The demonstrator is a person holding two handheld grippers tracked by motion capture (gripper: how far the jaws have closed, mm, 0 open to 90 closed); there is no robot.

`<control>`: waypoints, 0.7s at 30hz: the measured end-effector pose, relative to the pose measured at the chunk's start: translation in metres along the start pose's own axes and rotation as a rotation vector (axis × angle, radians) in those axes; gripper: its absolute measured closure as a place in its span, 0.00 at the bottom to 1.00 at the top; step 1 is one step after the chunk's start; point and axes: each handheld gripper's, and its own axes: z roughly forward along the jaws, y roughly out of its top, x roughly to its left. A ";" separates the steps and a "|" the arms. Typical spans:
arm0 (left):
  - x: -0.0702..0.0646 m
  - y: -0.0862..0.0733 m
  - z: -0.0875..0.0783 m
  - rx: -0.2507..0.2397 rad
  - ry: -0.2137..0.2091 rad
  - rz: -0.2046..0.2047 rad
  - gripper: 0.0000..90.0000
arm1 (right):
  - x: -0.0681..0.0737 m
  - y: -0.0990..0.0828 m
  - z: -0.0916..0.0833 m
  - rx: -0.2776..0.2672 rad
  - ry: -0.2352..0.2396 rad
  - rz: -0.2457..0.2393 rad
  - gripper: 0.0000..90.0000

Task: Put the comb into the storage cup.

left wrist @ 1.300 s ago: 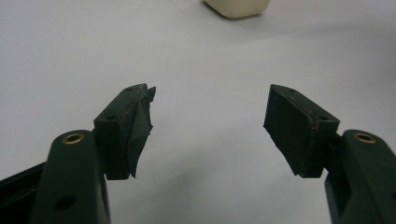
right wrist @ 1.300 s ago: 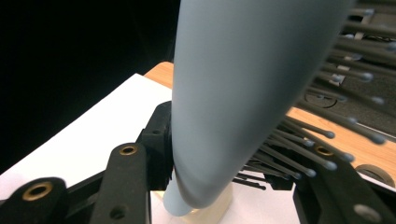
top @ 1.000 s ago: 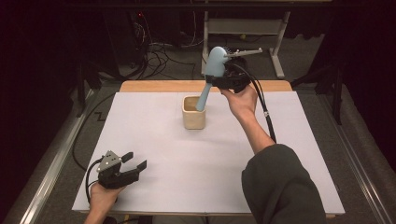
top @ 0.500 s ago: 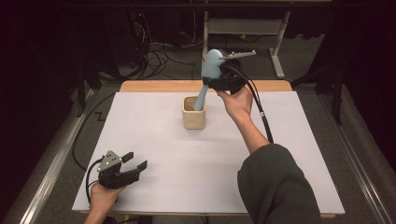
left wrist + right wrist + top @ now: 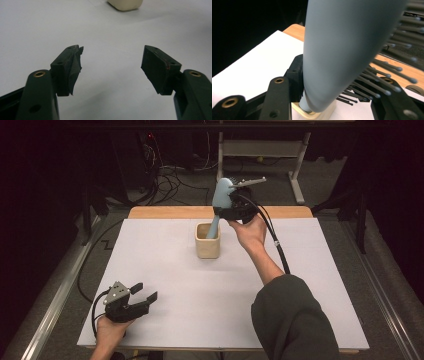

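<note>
the right gripper (image 5: 226,211) pinches the hairbrush (image 5: 220,200), handle already in the cup (image 5: 207,241) near the table's (image 5: 150,270) far edge, only release left; the left gripper (image 5: 142,294) rests spread near the near-left corner.

A pale blue hairbrush (image 5: 220,200) stands tilted, handle down in a cream cup (image 5: 207,242).
</note>
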 end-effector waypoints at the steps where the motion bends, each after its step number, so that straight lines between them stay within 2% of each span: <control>1: 0.000 0.000 0.000 0.000 0.000 0.000 0.36 | 0.000 -0.001 0.001 0.005 0.001 -0.002 0.58; 21: 0.001 0.000 -0.001 -0.005 -0.007 -0.009 0.36 | 0.004 -0.015 0.023 0.066 0.006 0.002 0.58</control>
